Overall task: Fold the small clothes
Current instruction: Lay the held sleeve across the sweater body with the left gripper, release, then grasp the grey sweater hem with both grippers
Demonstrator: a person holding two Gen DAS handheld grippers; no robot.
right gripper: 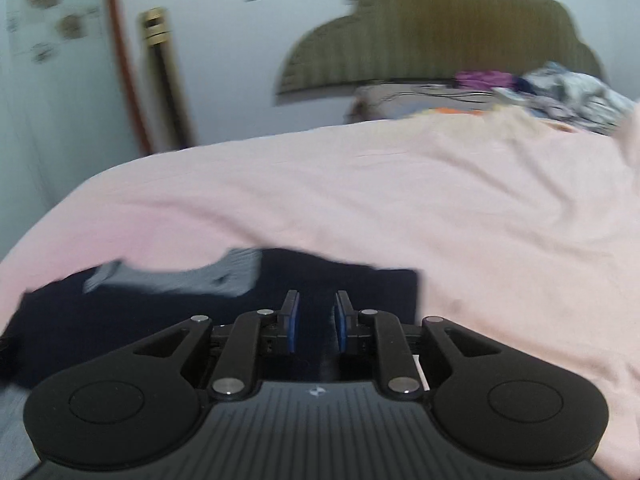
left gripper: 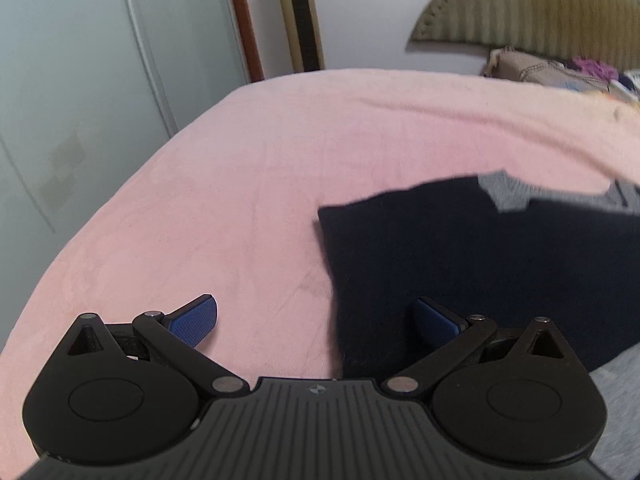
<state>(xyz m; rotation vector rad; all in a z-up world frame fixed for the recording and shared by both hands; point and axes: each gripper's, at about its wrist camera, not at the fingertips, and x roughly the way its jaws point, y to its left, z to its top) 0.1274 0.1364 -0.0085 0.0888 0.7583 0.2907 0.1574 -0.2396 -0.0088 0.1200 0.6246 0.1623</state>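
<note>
Garment: a dark navy garment [left gripper: 460, 264] lies on the bed [left gripper: 260, 168], on its pink cover, near the front edge. A grey part [left gripper: 508, 194] shows at its far side, maybe a collar or an inner layer; I cannot tell which.
Shape now: the left edge and the far left corner look straight and flat, so I judge that at least one fold is made. The full outline is not in view.
Left claw [left gripper: 316, 322]: released, its blue pads far apart. One pad is over the pink cover, the other over the navy cloth; nothing is between them.
Right claw [right gripper: 316, 322]: nearly clenched, only a narrow gap between the pads. Dark cloth seems to rise into this gap, but the view is blurred, so I cannot tell if it is pinched.
Still to do: probably one more fold and smoothing.
Other clothes: a mixed pile [right gripper: 560, 96] waits by the headboard [right gripper: 440, 32], not folded as far as I see.
</note>
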